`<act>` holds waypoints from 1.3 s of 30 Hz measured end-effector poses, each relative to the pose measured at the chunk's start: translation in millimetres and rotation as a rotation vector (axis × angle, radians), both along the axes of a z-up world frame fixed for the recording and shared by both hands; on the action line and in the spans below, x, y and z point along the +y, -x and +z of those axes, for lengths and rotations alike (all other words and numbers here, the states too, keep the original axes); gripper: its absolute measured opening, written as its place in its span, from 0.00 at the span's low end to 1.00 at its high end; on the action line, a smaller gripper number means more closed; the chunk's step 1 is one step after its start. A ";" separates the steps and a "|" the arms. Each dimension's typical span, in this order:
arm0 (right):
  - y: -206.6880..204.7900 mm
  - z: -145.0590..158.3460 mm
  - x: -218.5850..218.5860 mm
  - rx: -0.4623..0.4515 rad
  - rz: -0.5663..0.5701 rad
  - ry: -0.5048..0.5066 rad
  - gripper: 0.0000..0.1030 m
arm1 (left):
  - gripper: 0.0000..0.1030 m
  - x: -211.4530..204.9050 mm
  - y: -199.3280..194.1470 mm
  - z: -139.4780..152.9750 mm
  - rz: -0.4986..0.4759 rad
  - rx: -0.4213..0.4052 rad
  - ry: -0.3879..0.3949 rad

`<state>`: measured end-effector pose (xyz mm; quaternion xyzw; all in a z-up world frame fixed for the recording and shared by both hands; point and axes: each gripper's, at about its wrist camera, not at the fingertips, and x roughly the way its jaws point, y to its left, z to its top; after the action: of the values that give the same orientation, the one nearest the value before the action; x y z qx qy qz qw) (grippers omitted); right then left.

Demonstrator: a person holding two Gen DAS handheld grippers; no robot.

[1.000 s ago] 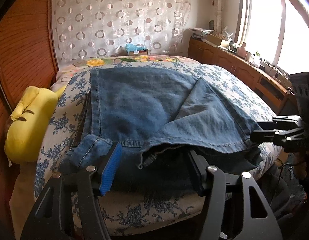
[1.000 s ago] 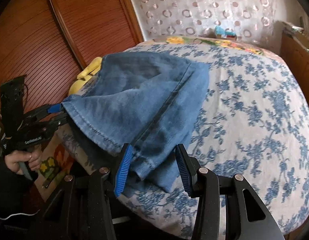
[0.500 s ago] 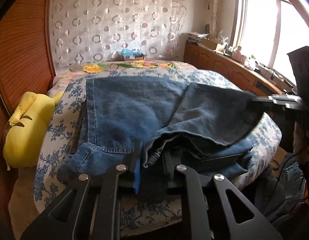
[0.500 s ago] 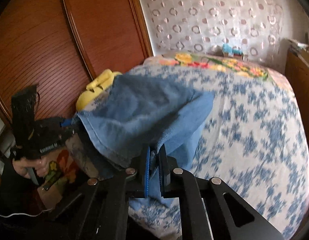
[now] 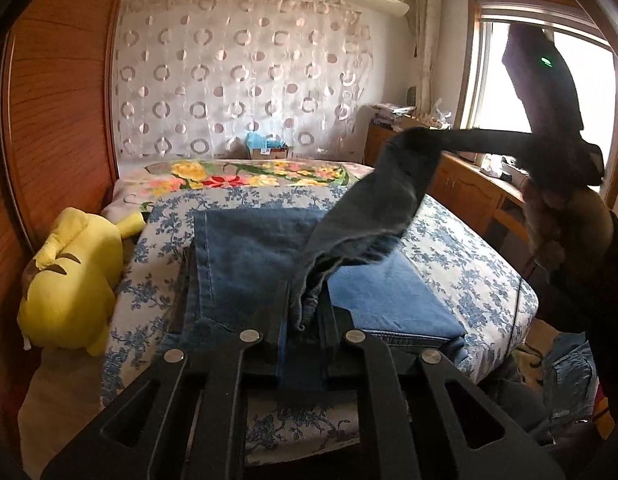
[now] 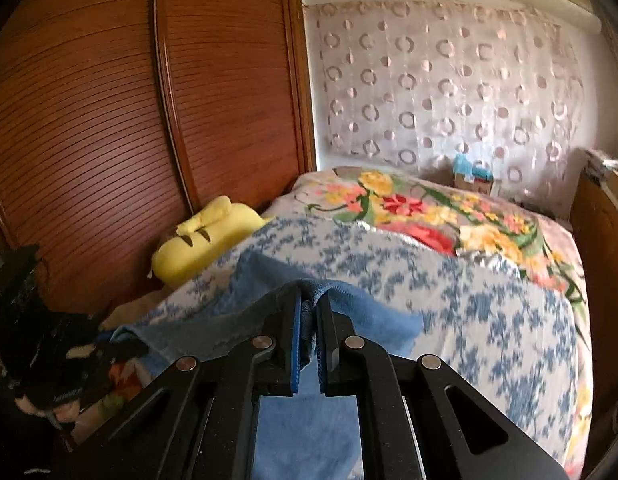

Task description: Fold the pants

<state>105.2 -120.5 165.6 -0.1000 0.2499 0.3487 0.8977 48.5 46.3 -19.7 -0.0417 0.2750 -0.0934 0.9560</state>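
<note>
While both tools are raised above the bed, each has denim pinched between its jaws. The left hand-held gripper (image 5: 303,312) is clamped on a bunched edge of the pants (image 5: 261,252), its jaws having just been closing with the fabric between them. The right hand-held gripper (image 6: 309,320) is likewise clamped on a fold of the same garment, the cloth gathered in the narrow slot between its blue pad and black pad; its jaws are drawn fully together on the denim.

From the left wrist view, a strip of denim runs up and to the right from the left tool to the right one, lifted clear of the bed and dark against the window (image 5: 497,80). A hand (image 5: 549,220) grips the right tool's handle at the right edge. The rest of the pants lies flat on the blue-flowered bedspread (image 5: 461,248), with a folded panel to the right of the lifted strip.

Outward from the garment, a yellow plush toy (image 5: 73,280) rests at the bed's left edge, against the wooden slatted wardrobe doors (image 6: 109,120). A bright floral blanket (image 5: 245,172) covers the far end of the bed. Behind it hangs a sheer curtain with ring patterns (image 5: 237,80). A wooden cabinet (image 5: 465,188) stands under the window. The right wrist view is blurred.
</note>
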 end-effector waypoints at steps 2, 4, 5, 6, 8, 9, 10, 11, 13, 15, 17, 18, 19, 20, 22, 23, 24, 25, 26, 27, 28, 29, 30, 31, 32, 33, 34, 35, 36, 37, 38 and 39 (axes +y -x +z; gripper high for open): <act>-6.0 -0.5 8.4 -0.012 -0.003 0.017 0.06 | 0.12 1.8 -1.7 -1.8 0.006 0.008 0.000; -13.4 -3.3 12.7 -0.010 -0.010 0.023 0.06 | 0.12 3.6 -4.9 -6.2 0.016 0.031 0.002; -15.2 -4.2 16.3 -0.002 -0.007 0.020 0.06 | 0.12 4.2 -4.1 -6.6 0.014 0.033 -0.001; -17.4 -5.7 18.2 0.000 -0.006 0.020 0.06 | 0.12 4.1 -3.3 -7.9 0.014 0.035 -0.008; -19.9 -7.5 22.7 0.002 -0.006 0.022 0.06 | 0.12 4.2 -1.1 -9.2 0.014 0.039 -0.014; -19.7 -6.9 25.0 0.006 -0.003 0.021 0.06 | 0.12 5.2 -1.0 -9.6 0.015 0.042 -0.013; -21.1 -7.5 26.6 0.008 -0.001 0.021 0.06 | 0.12 5.8 -1.0 -9.7 0.018 0.043 -0.012; -21.4 -7.6 28.7 0.007 0.002 0.022 0.06 | 0.12 6.3 -0.9 -9.6 0.021 0.042 -0.013; -21.9 -7.1 31.9 0.006 0.007 0.025 0.06 | 0.12 7.4 -0.1 -9.5 0.027 0.039 -0.015; -26.3 -4.9 35.6 0.004 0.010 0.026 0.06 | 0.12 9.2 0.6 -8.8 0.035 0.036 -0.015; -30.0 -6.1 38.7 0.007 0.020 0.024 0.06 | 0.11 12.2 0.6 -9.5 0.043 0.038 -0.010; -31.5 -7.3 41.3 0.005 0.029 0.027 0.06 | 0.10 14.0 -0.3 -11.4 0.043 0.043 -0.007; -33.3 -7.9 41.6 0.003 0.036 0.028 0.06 | 0.10 14.7 -1.2 -13.2 0.042 0.049 -0.007; -35.6 -9.6 44.8 0.001 0.044 0.033 0.06 | 0.10 15.1 -2.4 -14.9 0.041 0.054 -0.008; -41.2 -13.3 51.4 0.004 0.056 0.041 0.06 | 0.09 17.1 -7.2 -20.0 0.038 0.069 -0.008; -44.2 -14.8 54.8 0.004 0.060 0.044 0.06 | 0.09 18.2 -8.7 -21.5 0.039 0.072 -0.004; -47.8 -15.0 56.0 0.006 0.064 0.044 0.06 | 0.08 20.1 -10.3 -22.5 0.041 0.076 0.004; -51.1 -15.8 59.2 0.010 0.070 0.044 0.06 | 0.08 22.5 -11.3 -23.1 0.042 0.078 0.012; -53.7 -16.3 61.3 0.012 0.076 0.045 0.06 | 0.08 23.8 -11.4 -23.8 0.043 0.078 0.016; -56.8 -16.8 64.1 0.015 0.085 0.045 0.06 | 0.08 26.0 -12.1 -24.1 0.045 0.080 0.021; -59.6 -17.6 67.6 0.018 0.093 0.049 0.06 | 0.08 28.9 -12.8 -24.0 0.047 0.083 0.028; -62.7 -18.5 72.6 0.019 0.100 0.055 0.06 | 0.08 30.7 -13.2 -24.3 0.049 0.085 0.032; -66.5 -19.5 77.3 0.020 0.107 0.060 0.06 | 0.08 33.0 -13.9 -24.6 0.052 0.087 0.037; -70.7 -20.2 82.0 0.022 0.115 0.063 0.06 | 0.08 34.8 -15.3 -24.7 0.055 0.090 0.039; -74.0 -20.9 86.0 0.022 0.126 0.063 0.06 | 0.08 37.0 -16.4 -25.3 0.060 0.091 0.042; -77.8 -21.6 90.5 0.024 0.134 0.066 0.06 | 0.08 39.2 -17.3 -26.1 0.063 0.093 0.047; -81.4 -22.6 94.1 0.027 0.139 0.069 0.06 | 0.08 41.2 -18.0 -27.1 0.067 0.095 0.052; -85.5 -24.1 98.2 0.031 0.147 0.073 0.06 | 0.08 43.8 -18.2 -28.7 0.073 0.098 0.057; -89.7 -25.9 102.6 0.034 0.153 0.079 0.06 | 0.08 46.5 -18.0 -30.5 0.080 0.103 0.062; -95.2 -28.0 107.9 0.037 0.158 0.086 0.06 | 0.08 48.2 -17.6 -31.5 0.084 0.108 0.066; -99.6 -30.4 112.6 0.042 0.165 0.091 0.06 | 0.08 51.1 -17.7 -33.6 0.090 0.112 0.072; -103.7 -33.9 119.4 0.048 0.171 0.096 0.06 | 0.08 54.1 -17.2 -36.0 0.098 0.118 0.076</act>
<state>208.8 -1.1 131.7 -0.1557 0.2785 0.4141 0.8525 65.7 100.4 -55.7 -0.0967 0.3249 -0.0544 0.9392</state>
